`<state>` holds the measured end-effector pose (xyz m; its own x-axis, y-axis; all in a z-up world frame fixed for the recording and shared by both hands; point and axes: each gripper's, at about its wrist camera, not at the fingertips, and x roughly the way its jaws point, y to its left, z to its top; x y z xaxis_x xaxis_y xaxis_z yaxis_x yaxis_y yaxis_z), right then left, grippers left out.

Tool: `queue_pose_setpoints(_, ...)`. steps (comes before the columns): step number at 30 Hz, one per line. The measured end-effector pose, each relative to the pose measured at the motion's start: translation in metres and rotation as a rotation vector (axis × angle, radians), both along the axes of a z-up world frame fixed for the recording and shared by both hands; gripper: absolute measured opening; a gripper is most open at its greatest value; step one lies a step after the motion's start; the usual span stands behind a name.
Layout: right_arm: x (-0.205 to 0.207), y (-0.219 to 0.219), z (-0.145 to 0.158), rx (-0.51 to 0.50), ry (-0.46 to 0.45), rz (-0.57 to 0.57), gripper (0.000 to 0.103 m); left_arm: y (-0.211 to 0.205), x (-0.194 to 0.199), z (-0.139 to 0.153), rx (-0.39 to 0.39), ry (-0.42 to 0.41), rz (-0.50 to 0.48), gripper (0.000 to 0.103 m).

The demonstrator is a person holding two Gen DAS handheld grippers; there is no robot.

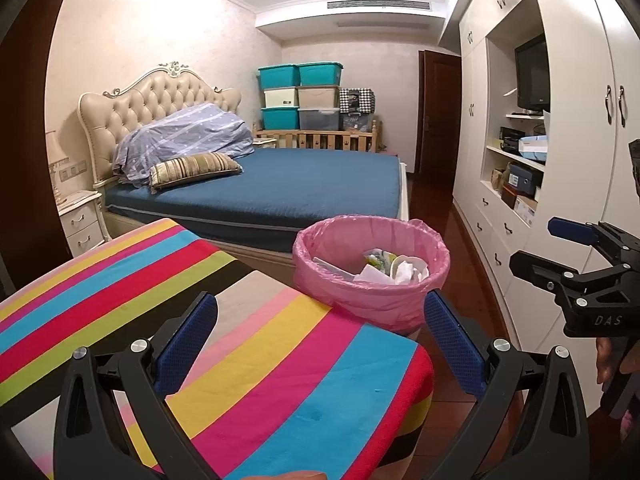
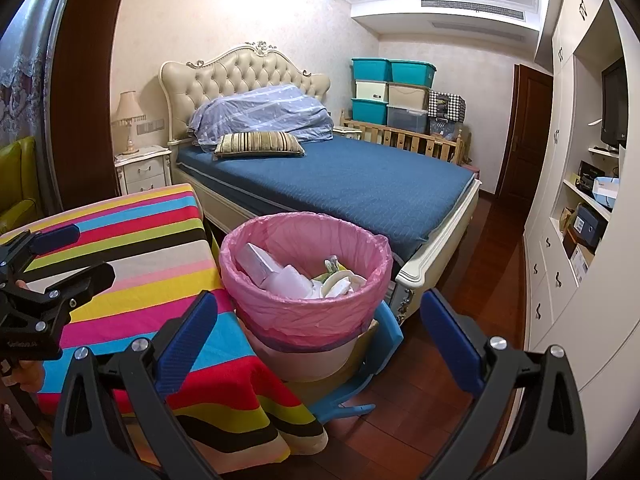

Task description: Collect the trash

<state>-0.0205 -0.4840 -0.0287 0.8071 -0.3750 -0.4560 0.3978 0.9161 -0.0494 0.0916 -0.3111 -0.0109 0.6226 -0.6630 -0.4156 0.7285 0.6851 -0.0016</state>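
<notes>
A trash bin with a pink liner stands on a blue plastic stool just past the table's right corner. It holds white paper and packaging scraps. My left gripper is open and empty above the striped tablecloth, short of the bin. My right gripper is open and empty, facing the bin from slightly above. Each gripper shows in the other's view: the right one at the right edge of the left wrist view, the left one at the left edge of the right wrist view.
A table with a colourful striped cloth fills the near left. A bed with a blue cover lies behind the bin. White wardrobes and shelves line the right wall. A nightstand with a lamp stands at the bed's left. The floor is dark wood.
</notes>
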Motion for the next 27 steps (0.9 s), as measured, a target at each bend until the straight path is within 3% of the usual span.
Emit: queue_pose_setpoints(27,0.0009,0.0010,-0.0007,-0.001,0.000,0.000,0.098,0.0032,0.0019,-0.0027,-0.006,0.022,-0.048,0.097)
